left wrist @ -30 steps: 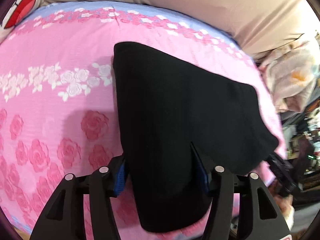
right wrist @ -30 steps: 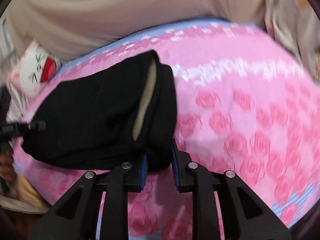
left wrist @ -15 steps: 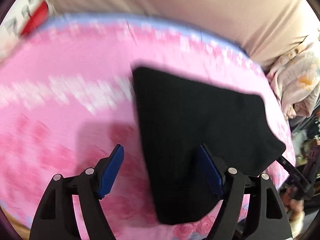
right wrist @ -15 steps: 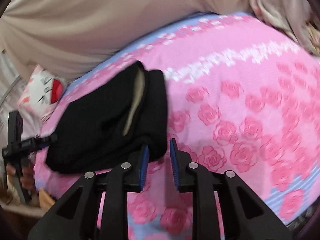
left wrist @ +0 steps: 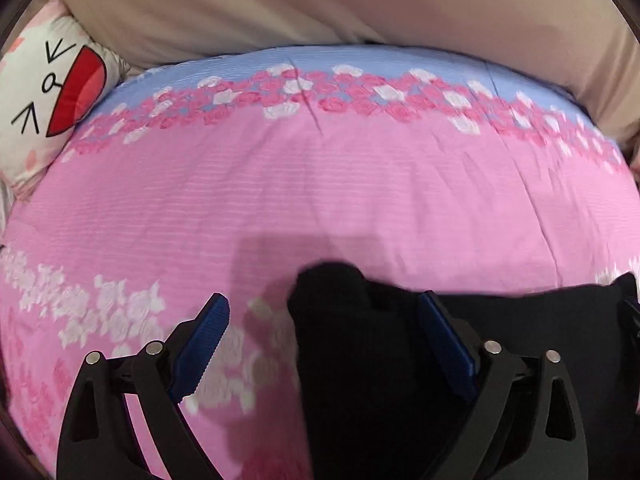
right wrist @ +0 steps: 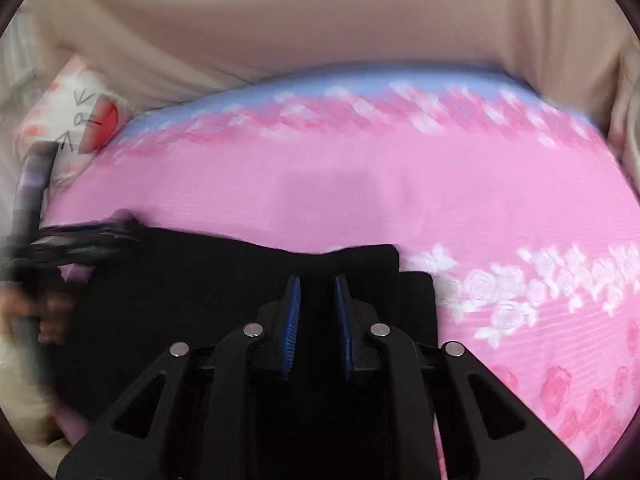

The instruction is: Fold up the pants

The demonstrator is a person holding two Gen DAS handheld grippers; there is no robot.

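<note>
The black pants (left wrist: 360, 380) lie folded on the pink rose bedspread (left wrist: 320, 200), low in both wrist views. My left gripper (left wrist: 326, 340) hangs over their left corner. Its jaws are opening wide, and the cloth's edge sits between the blue pads (left wrist: 208, 340) without either pad touching it. My right gripper (right wrist: 318, 304) is over the pants (right wrist: 180, 300) near their right end. Its jaws are narrow and closing, with black cloth filling the gap between them. In the right wrist view, the left gripper (right wrist: 88, 238) shows blurred at the far left, held by a hand (right wrist: 48, 316).
A white cushion with a cartoon face (left wrist: 52, 92) lies at the bed's far left corner. Beige fabric (left wrist: 320, 0) rises behind the bed's blue-edged far side. The bedspread stretches bare beyond the pants and to their right (right wrist: 520, 200).
My left gripper has opened and let go of the pants. Both views have swung towards the bed's far side, so the pants now sit low. The right jaws have narrowed a little.
</note>
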